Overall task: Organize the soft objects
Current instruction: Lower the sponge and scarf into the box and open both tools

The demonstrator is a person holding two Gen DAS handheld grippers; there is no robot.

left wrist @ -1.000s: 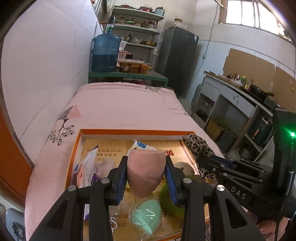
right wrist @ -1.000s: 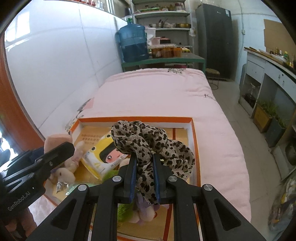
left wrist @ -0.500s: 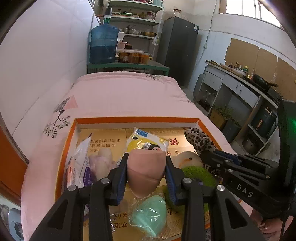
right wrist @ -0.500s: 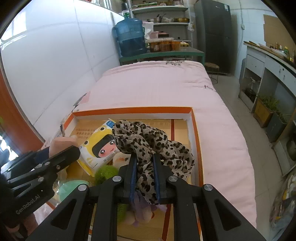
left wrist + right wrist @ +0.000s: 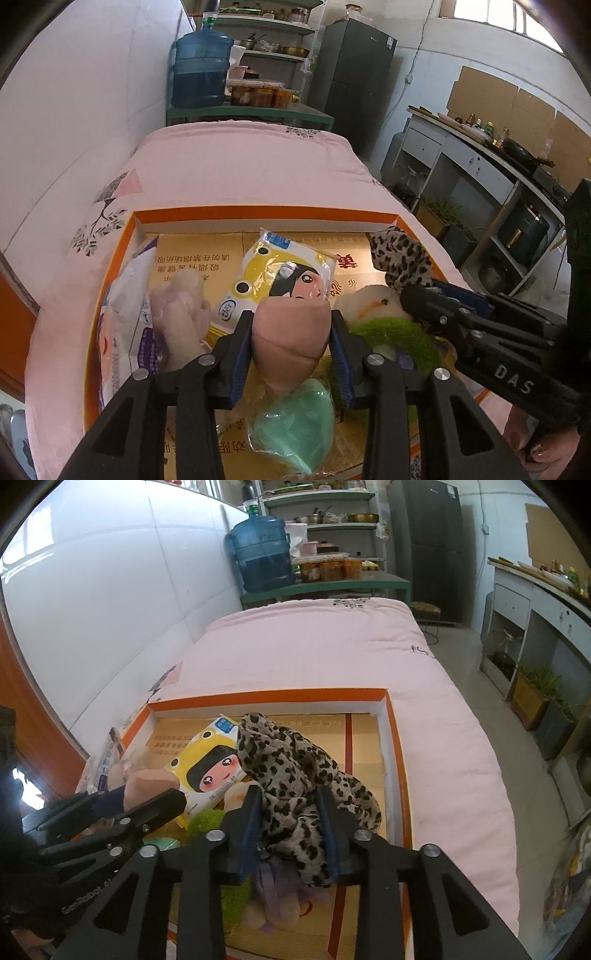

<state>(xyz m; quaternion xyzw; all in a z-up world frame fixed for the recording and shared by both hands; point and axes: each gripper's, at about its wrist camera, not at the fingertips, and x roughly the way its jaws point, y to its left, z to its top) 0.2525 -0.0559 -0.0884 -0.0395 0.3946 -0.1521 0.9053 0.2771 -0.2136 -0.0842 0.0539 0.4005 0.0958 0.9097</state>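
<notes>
**Both grippers over the orange box: left holding, right letting go**

The left gripper (image 5: 291, 343) has its blue pads pressed against both sides of a beige-pink teardrop foam sponge (image 5: 290, 341), held point down above the box contents. The right gripper (image 5: 290, 827) stands partly apart; its jaws have just been opening, and the leopard-print fabric scarf (image 5: 295, 775) still lies bunched between them, draped forward over the other items. Whether the pads still touch the cloth cannot be told.

Directly below the sponge lies a mint-green teardrop sponge in clear wrap (image 5: 295, 424). Just beyond it sits a yellow cartoon-printed tissue pack (image 5: 280, 280), with a pale pink plush toy (image 5: 181, 314) to its left and a green-and-white plush (image 5: 384, 321) to its right. All rest inside the shallow orange-rimmed cardboard box (image 5: 258, 216), which sits on a pink quilted bed (image 5: 240, 162).
</notes>
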